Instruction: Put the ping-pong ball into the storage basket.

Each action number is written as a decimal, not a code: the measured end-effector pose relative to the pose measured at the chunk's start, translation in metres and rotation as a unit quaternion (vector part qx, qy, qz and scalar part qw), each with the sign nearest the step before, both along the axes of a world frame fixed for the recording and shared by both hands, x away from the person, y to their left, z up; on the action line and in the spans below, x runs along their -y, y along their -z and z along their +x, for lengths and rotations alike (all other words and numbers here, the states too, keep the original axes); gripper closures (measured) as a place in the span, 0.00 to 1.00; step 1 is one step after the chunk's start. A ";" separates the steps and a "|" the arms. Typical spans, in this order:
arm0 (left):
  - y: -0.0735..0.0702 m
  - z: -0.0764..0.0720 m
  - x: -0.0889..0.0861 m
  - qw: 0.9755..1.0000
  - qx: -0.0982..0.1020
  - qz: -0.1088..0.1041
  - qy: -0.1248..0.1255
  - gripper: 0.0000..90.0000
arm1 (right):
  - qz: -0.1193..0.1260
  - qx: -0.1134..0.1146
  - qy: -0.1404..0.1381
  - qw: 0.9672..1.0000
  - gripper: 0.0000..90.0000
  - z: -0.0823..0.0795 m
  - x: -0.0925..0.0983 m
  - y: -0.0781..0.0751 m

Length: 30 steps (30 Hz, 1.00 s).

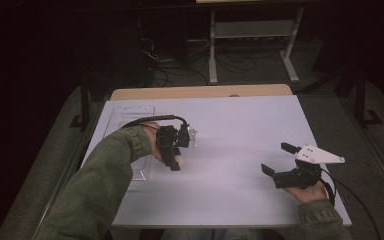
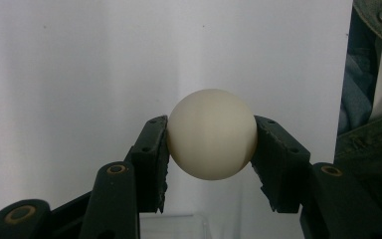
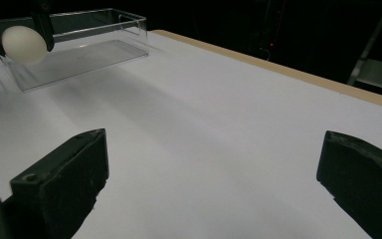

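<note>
Ball (image 2: 212, 133), cream and smooth, sits pinched between the 2 jaws of the left gripper (image 2: 212, 144), one pad pressed at its 9 o'clock side and the other at its 3 o'clock side, so the grip looks square across the middle. In the high view that gripper (image 1: 176, 161) hangs over the white table (image 1: 240, 125) at about 9 o'clock from centre, just beside the clear box (image 1: 130, 112), with the ball (image 1: 178, 161) showing as a pale spot at its tip. From the right gripper view the ball (image 3: 24, 44) is seen off the surface, in front of the box (image 3: 79, 55). The right gripper (image 1: 278, 160) rests at about 4 o'clock on the table, jaws wide apart with nothing between them. My reading is that the carry step is in hand: ball picked, not yet placed. The next move likely calls for bringing it over the box opening toward 10 o'clock, keeping the squeeze even so the round surface cannot slip, then lowering before release.
</note>
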<state>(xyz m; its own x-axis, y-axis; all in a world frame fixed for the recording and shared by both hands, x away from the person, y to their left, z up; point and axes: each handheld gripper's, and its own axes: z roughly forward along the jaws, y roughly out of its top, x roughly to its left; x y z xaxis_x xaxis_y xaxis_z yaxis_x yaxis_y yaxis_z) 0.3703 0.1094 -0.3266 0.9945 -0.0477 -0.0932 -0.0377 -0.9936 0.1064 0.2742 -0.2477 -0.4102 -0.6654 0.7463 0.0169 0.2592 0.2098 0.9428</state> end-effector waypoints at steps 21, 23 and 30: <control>-0.042 -0.006 -0.004 1.000 0.024 0.003 0.008 0.56 | -0.001 0.001 -0.001 1.000 0.00 0.000 0.000 0.000; -0.044 -0.006 -0.005 1.000 0.025 0.005 0.007 0.56 | -0.001 0.001 -0.002 1.000 0.00 -0.001 -0.001 0.000; -0.056 -0.007 -0.010 0.999 0.031 0.006 0.007 0.56 | -0.001 0.001 -0.001 1.000 0.00 0.000 0.000 0.000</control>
<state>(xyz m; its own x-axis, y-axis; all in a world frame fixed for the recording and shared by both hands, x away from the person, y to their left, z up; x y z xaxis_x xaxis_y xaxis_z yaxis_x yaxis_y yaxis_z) 0.3629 0.1198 -0.2705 0.9977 -0.0603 -0.0323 -0.0571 -0.9941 0.0922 0.2740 -0.2475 -0.4101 -0.6672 0.7447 0.0136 0.2565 0.2126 0.9429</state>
